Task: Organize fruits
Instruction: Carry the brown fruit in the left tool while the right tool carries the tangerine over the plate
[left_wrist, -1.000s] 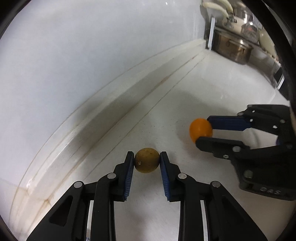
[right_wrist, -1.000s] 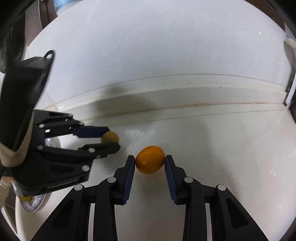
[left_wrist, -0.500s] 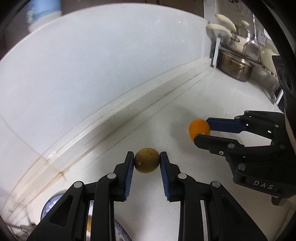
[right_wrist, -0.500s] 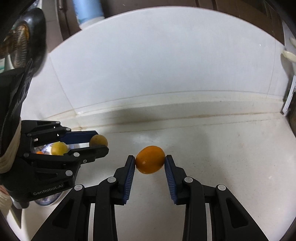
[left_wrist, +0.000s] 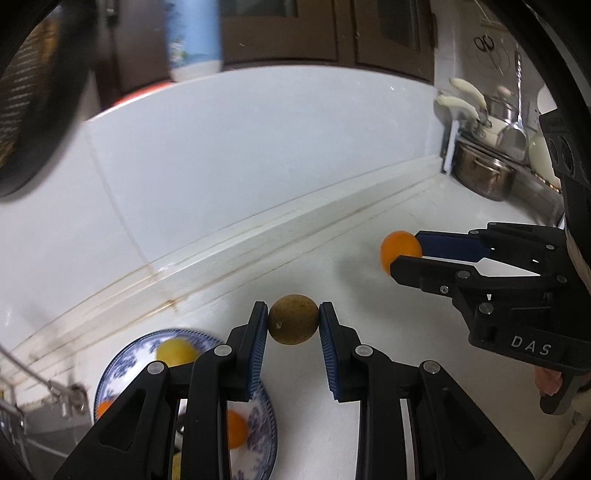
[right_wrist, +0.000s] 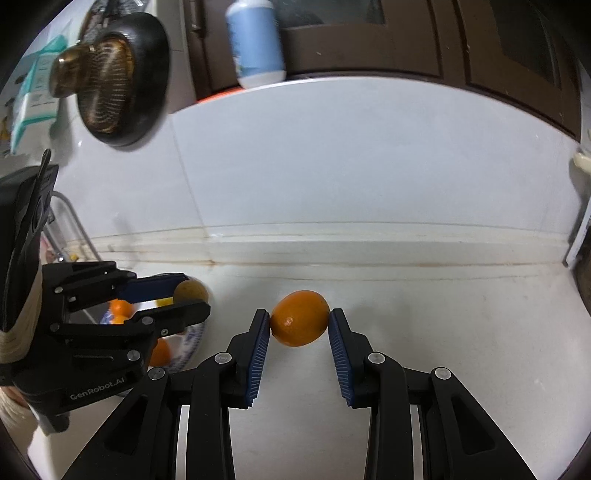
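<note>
left claw (left_wrist: 293, 325) clamped on brown fruit (left_wrist: 293, 319), above counter (left_wrist: 332, 269) by plate (left_wrist: 118, 363) | right claw (right_wrist: 300, 325) clamped on orange (right_wrist: 300, 318) | both look light, round, roll-prone; pinch at widest middle

Your open lane is the bare white counter (right_wrist: 443, 332) ahead of both grippers, running back to the raised ledge under the wall (right_wrist: 369, 166). To your left, the blue-patterned plate (left_wrist: 122, 365) with 3 or more fruits takes the floor space. To the far right, a steel pot (left_wrist: 484, 177) blocks the corner.
</note>
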